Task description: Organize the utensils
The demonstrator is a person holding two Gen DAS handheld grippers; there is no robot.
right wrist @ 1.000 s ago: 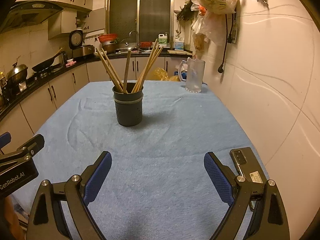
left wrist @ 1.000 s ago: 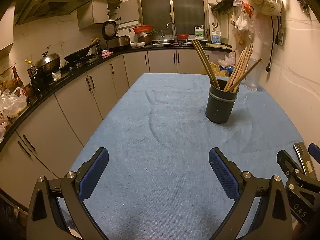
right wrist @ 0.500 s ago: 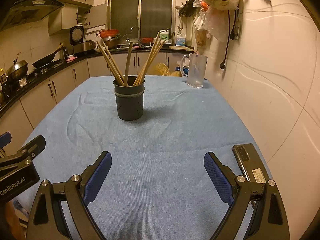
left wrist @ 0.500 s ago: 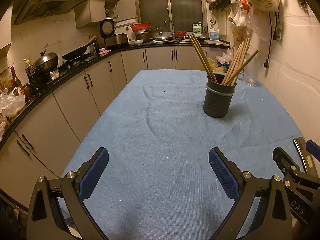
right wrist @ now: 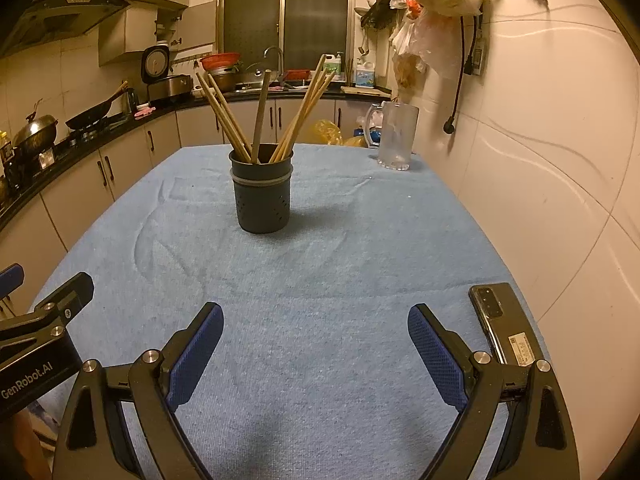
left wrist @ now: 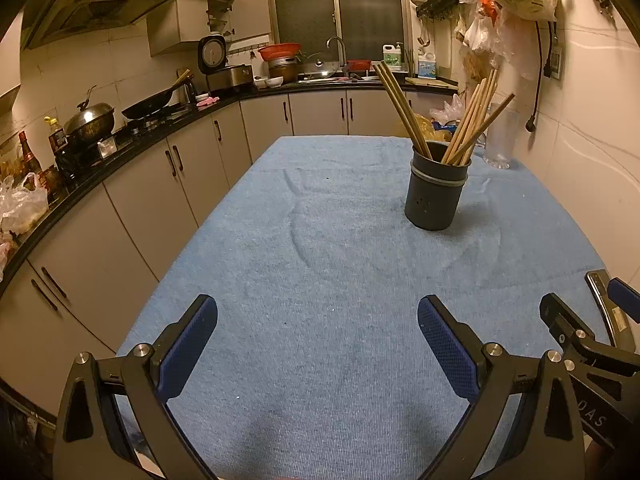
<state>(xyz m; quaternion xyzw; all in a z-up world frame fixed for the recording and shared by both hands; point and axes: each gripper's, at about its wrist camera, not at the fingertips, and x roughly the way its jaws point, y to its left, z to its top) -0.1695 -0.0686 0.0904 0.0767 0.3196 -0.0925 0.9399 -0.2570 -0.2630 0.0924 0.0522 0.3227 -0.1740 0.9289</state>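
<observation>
Chopsticks [right wrist: 236, 120] stand fanned out in a dark round holder [right wrist: 262, 196] on the blue cloth of the table [right wrist: 340, 264], upper centre of the right wrist frame and upper right of the left wrist frame [left wrist: 436, 190]. Compared with a second ago, the holder sits a little higher and smaller in both views, so both cameras have drawn slightly back from it (the change is small). Nothing on the table itself has shifted.

Left gripper [left wrist: 316, 324] hangs over the near end of the cloth at the bottom of its frame, jaws spread wide and holding nothing, just as before. Right gripper [right wrist: 314, 328] matches it, jaws released and empty, low in its own frame. Each gripper shows at the edge of the other's view, side by side.

Beside the right gripper's right finger, a phone [right wrist: 506, 328] lies flat near the table's lower right edge. At the far right corner of the table stands a clear plastic jug [right wrist: 396, 138], well apart from the holder.
</observation>
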